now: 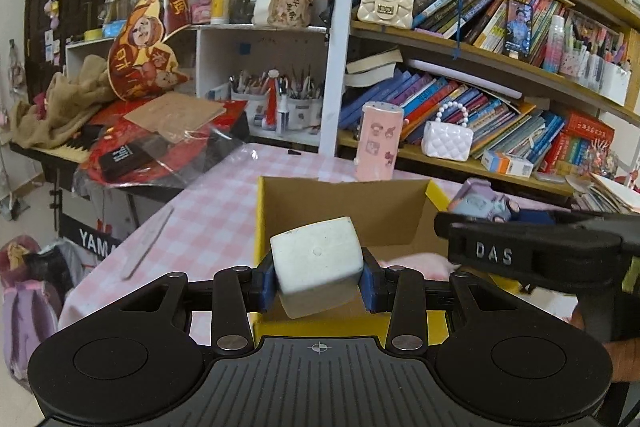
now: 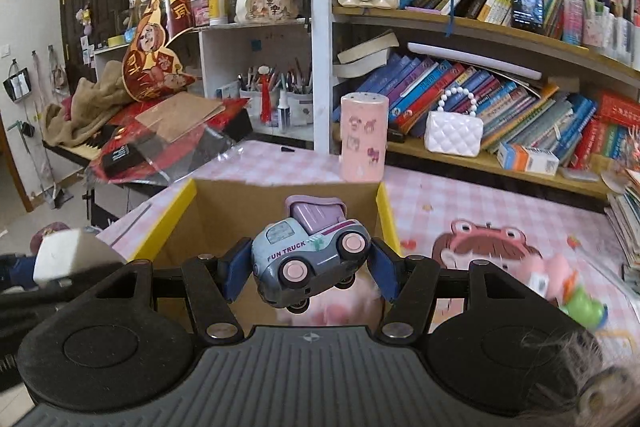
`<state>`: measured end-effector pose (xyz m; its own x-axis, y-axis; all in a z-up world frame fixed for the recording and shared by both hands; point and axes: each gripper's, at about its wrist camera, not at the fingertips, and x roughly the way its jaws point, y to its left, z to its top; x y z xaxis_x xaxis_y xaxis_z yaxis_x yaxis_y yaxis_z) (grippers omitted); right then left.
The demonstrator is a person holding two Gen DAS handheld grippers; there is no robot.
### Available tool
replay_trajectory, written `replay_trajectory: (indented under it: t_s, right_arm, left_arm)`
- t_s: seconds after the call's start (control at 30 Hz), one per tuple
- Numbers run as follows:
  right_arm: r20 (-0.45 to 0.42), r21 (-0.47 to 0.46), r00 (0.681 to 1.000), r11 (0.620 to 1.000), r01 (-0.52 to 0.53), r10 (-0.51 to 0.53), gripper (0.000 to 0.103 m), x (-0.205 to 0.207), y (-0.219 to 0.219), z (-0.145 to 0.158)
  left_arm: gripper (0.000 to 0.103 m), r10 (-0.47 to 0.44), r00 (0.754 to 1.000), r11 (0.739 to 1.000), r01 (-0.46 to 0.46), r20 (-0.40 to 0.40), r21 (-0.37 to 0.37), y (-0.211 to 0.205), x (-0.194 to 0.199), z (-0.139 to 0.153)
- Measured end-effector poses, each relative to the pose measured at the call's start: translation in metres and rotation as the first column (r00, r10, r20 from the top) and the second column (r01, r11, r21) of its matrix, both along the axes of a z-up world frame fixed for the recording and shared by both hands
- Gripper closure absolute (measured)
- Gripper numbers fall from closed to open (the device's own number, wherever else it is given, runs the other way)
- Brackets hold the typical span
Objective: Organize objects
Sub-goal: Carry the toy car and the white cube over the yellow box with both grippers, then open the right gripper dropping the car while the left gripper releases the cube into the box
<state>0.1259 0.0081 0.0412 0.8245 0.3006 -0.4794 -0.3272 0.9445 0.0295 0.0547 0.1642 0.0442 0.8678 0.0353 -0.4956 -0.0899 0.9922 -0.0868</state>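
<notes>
My left gripper [image 1: 318,281] is shut on a white block [image 1: 316,263] and holds it over the open cardboard box [image 1: 400,203] with yellow flaps. My right gripper [image 2: 306,269] is shut on a blue and purple toy truck [image 2: 308,255] marked FUN TRUCK, above the same box [image 2: 224,211]. A pink soft thing [image 2: 336,307] lies inside the box under the truck. The right gripper with the truck [image 1: 484,205] shows at the right of the left wrist view. The white block [image 2: 60,255] shows at the left edge of the right wrist view.
A tall pink canister [image 2: 363,137] stands behind the box on the pink checked tablecloth [image 2: 500,211]. A pink and green toy [image 2: 576,291] lies at the right. Bookshelves [image 2: 500,27] with books and two small handbags rise behind. A keyboard piled with clutter [image 1: 120,147] stands left.
</notes>
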Motion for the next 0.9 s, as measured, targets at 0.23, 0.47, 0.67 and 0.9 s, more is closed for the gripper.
replay_trajectory:
  t_s: [0.23, 0.47, 0.67, 0.9]
  right_arm:
    - [-0.065, 0.003, 0.997, 0.999, -0.04, 0.04, 0.043, 0.068, 0.008, -0.008]
    - [-0.198, 0.0, 0.974, 0.994, -0.111, 0.109, 0.043, 0.121, 0.027, -0.027]
    - [-0.3, -0.014, 0.94, 0.985, -0.173, 0.16, 0.043, 0.148, 0.046, -0.048]
    - [-0.426, -0.007, 0.888, 0.98, -0.196, 0.175, 0.043, 0.172, 0.057, -0.067]
  left_arm:
    - [0.065, -0.019, 0.997, 0.999, 0.021, -0.069, 0.026, -0.011, 0.051, -0.019]
    - [0.065, 0.005, 0.991, 0.998, 0.002, -0.132, 0.057, -0.018, 0.082, -0.036]
    - [0.065, 0.014, 0.982, 0.996, 0.002, -0.188, 0.085, -0.022, 0.102, -0.049]
    - [0.065, 0.04, 0.972, 0.996, -0.02, -0.232, 0.088, -0.02, 0.115, -0.059]
